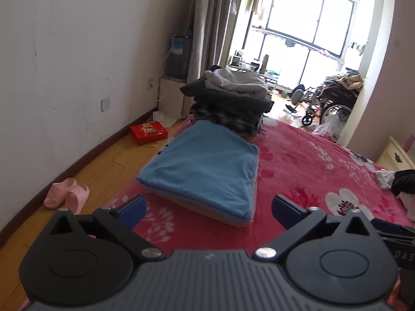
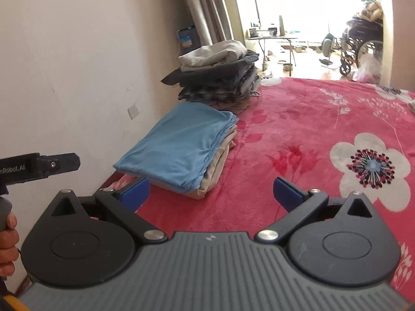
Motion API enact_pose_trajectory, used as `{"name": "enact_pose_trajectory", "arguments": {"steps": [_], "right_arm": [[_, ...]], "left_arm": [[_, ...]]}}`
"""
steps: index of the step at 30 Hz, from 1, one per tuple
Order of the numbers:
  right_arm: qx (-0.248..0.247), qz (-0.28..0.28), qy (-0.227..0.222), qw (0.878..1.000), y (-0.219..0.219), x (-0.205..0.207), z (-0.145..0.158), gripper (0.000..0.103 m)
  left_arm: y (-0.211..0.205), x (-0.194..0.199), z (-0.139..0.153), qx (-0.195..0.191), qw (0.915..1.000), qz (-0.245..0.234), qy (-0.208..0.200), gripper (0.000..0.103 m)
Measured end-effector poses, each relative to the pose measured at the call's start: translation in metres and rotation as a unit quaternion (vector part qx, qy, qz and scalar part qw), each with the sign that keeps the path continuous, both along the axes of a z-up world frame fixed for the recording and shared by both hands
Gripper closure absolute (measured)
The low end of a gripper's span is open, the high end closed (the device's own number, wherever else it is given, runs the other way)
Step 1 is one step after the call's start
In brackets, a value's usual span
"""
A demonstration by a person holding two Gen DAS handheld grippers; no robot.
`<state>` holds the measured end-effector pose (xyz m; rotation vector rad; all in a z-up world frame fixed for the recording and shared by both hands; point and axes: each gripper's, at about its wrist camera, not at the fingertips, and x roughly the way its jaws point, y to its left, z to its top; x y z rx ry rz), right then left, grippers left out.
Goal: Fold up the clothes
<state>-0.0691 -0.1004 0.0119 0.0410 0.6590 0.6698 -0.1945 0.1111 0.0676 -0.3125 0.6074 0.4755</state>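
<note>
Folded blue garment, soft knit, seemingly atop beige layers, plush floral bedspread, both tongs spread wide, empty.

Window blown out, fisheye edges — soft

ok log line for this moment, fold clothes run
left gripper: open, empty | right gripper: open, empty | blue garment: folded, atop beige garment | tall stack: behind it | bedspread

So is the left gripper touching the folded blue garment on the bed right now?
Apart. In the left wrist view the left gripper is open and empty, and a strip of red blanket shows between its fingertips and the folded blue garment.
</note>
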Motion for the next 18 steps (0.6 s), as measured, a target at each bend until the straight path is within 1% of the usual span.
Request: {"name": "enact_pose_trajectory", "arguments": {"steps": [3,8,10,13,15,18], "right_arm": [[-0.018,0.000,-0.004,1.000,0.008,0.001,-0.003,0.001],[-0.051,0.005,-0.026,0.998,0.028,-0.005,-0.006,0.001],[-0.071,-0.001,-0.030,0.997,0.036,-0.005,-0.007,0.001],[-0.086,-0.004,-0.026,0.996,0.045,-0.007,-0.010,0.001],[-0.090,0.000,-0.022,0.996,0.050,-0.009,-0.012,0.001],[-0.095,0.003,-0.014,0.995,0.055,-0.011,-0.014,0.001]], "left_arm": [[0.000,-0.002,0.001,0.019,0.9997,0.013,0.004,0.000],[0.006,0.002,-0.003,0.051,0.9974,0.039,0.033,0.000],[0.008,0.001,-0.004,0.060,0.9968,0.039,0.036,0.000],[0.012,0.000,-0.006,0.060,0.9964,0.042,0.043,0.000],[0.013,0.001,-0.009,0.066,0.9947,0.052,0.059,0.000],[0.015,0.002,-0.013,0.077,0.9926,0.053,0.078,0.000]]}}
